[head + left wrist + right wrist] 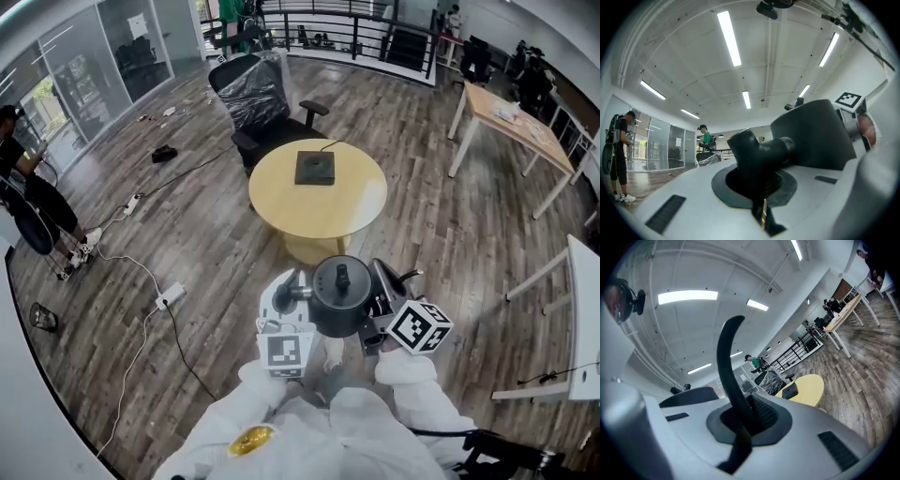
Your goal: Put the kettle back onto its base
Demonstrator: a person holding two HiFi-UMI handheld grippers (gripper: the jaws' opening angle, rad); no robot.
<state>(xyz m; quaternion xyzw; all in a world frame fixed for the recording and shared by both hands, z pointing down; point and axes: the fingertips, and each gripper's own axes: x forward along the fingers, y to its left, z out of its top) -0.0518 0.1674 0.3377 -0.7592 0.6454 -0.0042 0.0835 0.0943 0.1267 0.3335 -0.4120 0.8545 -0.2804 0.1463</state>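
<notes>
**Left side.** The left gripper (284,304) is closed on the spout (284,292), the short stub on the left of the kettle (339,298). In the left gripper view the dark stub sits clamped in the left gripper (759,187), with the kettle (811,136) body joined to it just to the right.

**Centre.** The kettle is held in the air between the two grippers, close in front of the person. It is upright, with its lid knob (342,277) on top. It is not on its base (315,168). The base lies flat near the middle of the round table (281,202), well ahead of the kettle, with a cord leading off its far edge.

**Right side.** The right gripper (384,302) is closed on the handle (394,277). In the right gripper view the thin curved handle (726,357) rises from the right gripper (740,423). The base (790,391) and the table (808,387) show beyond it.

**Handling (judgement).**
- The body is rigid and looks smooth, so it would likely slip under a jaw.
- Its weight depends on the water inside, which cannot be seen.
- The handle is the proper load-bearing hold. The spout hold serves only to steady the kettle and stop it swinging.
- Keep the kettle level and lower it centred over the base. The base looks light and may slide on the tabletop if struck off-centre
</notes>
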